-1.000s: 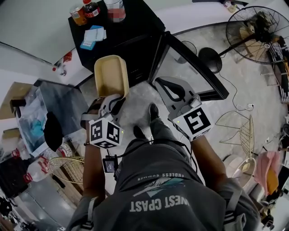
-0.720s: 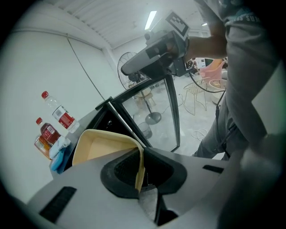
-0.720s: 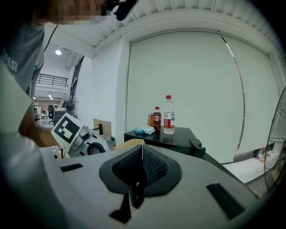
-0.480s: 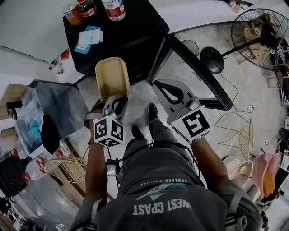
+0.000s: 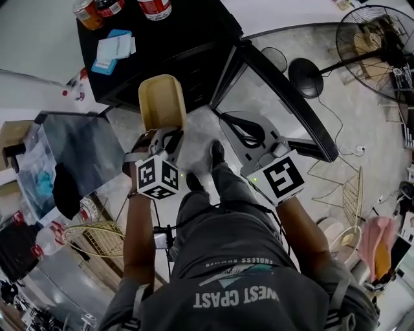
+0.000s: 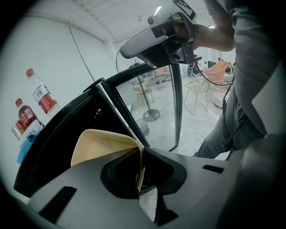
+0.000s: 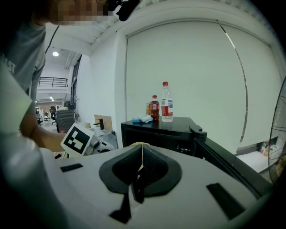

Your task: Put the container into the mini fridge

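A beige, shallow container is held out by one rim, with my left gripper shut on it. It hangs in front of the black mini fridge, its far end over the fridge's open front. In the left gripper view the container juts out left of the jaws, before the dark fridge interior. The glass door stands swung open to the right. My right gripper hovers beside that door, shut and empty.
Bottles, a can and blue-white packets sit on the fridge top. A grey bin stands left of the person's legs. A floor fan and a wire chair stand at the right.
The left gripper and the container have edged slightly toward the fridge front. The right gripper has stayed beside the door, and both grips are unchanged.
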`<move>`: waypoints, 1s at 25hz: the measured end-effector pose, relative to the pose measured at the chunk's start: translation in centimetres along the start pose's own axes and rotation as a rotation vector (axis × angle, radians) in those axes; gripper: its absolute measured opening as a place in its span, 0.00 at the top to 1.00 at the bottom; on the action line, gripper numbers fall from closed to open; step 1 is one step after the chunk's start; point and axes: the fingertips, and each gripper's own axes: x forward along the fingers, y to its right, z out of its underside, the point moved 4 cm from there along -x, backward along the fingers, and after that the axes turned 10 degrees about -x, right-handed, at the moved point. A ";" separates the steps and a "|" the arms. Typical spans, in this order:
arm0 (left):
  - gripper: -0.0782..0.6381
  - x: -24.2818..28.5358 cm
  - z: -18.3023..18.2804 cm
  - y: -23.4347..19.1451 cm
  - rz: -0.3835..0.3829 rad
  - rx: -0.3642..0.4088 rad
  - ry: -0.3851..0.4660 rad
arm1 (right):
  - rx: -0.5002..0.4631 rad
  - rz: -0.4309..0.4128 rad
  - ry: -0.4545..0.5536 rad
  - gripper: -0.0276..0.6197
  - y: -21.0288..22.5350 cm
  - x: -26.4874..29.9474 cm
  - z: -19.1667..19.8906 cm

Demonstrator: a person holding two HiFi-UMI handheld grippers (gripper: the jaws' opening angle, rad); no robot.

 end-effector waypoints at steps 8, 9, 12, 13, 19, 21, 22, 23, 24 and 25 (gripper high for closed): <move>0.83 3.9 1.0 -1.2 0.000 -0.027 -0.028 | 0.017 -0.008 -0.024 0.91 1.0 0.4 2.0; 0.83 4.5 1.3 -1.3 0.003 -0.030 -0.036 | 0.020 -0.009 -0.026 0.91 1.1 0.5 2.2; 0.83 6.2 2.2 -1.9 0.010 -0.040 -0.055 | 0.023 -0.014 -0.030 0.91 1.2 1.0 2.8; 0.83 6.7 2.5 -2.1 0.010 -0.045 -0.060 | 0.023 -0.016 -0.032 0.91 1.3 1.1 3.0; 0.83 10.0 3.9 -3.2 0.009 -0.067 -0.084 | 0.036 -0.019 -0.049 0.91 1.7 1.5 4.3; 0.83 11.0 4.3 -3.5 0.008 -0.074 -0.091 | 0.043 -0.021 -0.058 0.91 1.8 1.6 4.8; 0.83 11.5 4.5 -3.7 0.006 -0.078 -0.094 | 0.045 -0.023 -0.062 0.91 1.8 1.6 5.1; 0.83 12.0 4.7 -3.9 0.005 -0.081 -0.098 | 0.046 -0.025 -0.066 0.91 1.8 1.7 5.4; 0.83 12.5 4.9 -4.1 0.005 -0.084 -0.102 | 0.048 -0.026 -0.070 0.91 1.9 1.7 5.6; 0.83 13.0 5.0 -4.3 0.005 -0.088 -0.105 | 0.051 -0.027 -0.073 0.91 1.9 1.8 5.8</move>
